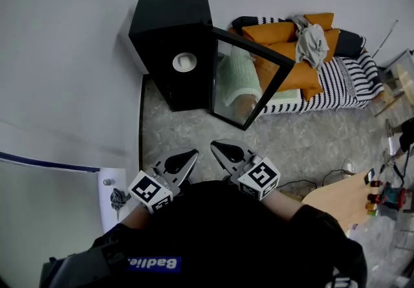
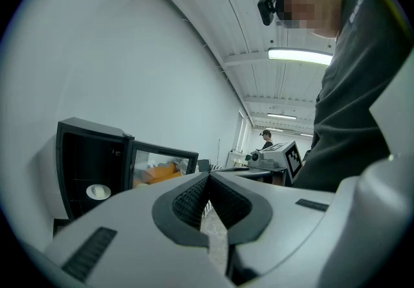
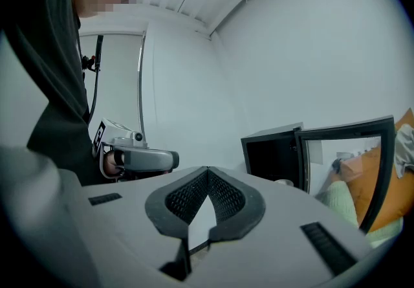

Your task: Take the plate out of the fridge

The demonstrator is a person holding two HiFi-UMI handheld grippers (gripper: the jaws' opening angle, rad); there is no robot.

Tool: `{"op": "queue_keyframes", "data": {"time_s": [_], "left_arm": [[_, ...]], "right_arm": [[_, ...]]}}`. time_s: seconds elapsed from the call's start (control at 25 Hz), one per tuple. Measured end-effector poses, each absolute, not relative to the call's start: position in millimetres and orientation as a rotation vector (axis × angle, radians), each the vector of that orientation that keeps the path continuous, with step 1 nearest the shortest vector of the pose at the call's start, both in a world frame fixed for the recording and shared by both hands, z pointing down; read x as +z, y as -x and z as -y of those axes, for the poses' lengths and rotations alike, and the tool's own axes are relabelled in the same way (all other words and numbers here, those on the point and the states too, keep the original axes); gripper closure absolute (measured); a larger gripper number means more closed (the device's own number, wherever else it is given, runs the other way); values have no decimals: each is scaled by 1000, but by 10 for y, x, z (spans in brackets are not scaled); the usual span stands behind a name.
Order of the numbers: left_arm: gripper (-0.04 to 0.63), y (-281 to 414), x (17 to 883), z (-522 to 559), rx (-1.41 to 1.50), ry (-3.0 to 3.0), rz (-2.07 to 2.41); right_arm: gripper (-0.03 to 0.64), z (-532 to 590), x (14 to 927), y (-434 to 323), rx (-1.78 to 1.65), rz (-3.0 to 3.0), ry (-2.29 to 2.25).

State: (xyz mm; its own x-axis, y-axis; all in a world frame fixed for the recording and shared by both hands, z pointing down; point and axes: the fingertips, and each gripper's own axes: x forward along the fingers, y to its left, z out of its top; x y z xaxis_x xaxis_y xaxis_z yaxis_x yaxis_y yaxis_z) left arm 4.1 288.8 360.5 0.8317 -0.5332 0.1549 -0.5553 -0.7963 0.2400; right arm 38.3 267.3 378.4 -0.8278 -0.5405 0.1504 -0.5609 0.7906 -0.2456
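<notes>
1. My left gripper and right gripper: both jaws fully together, nothing held.
2. Plate: ahead of both jaws, well apart, on a shelf inside the open fridge.
3. Risk: the glass door stands ahead of the right jaws; a wide reach could knock it.
4. Risk: a shallow pinch on the thin rim could let the plate tilt or slip.
5. Writing: no brand shows on the fridge; a blue patch on my clothing bears white print, left unread.
</notes>
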Motion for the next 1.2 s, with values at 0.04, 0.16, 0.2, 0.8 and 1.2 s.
{"op": "queue_keyframes", "data": {"time_s": [0.04, 0.16, 0.2, 0.8, 1.2], "left_arm": [[602, -68, 3608, -2871, 115, -2734, 839], [603, -156, 3630, -2848, 122, -2727, 866], [603, -191, 3645, -2852, 126, -2721, 874], [603, -520, 3867, -2714, 122, -2691, 906], [602, -396, 3943, -2099, 108, -2705, 799]], "right_arm": [[609, -2657, 3789, -412, 432, 2913, -889], [609, -2638, 3811, -508, 448, 2926, -871], [609, -2636, 3835, -544, 452, 2936, -866], [609, -2502, 4149, -957, 526, 2894, -828], [609, -1916, 4192, -857, 541, 2852, -940]]}}
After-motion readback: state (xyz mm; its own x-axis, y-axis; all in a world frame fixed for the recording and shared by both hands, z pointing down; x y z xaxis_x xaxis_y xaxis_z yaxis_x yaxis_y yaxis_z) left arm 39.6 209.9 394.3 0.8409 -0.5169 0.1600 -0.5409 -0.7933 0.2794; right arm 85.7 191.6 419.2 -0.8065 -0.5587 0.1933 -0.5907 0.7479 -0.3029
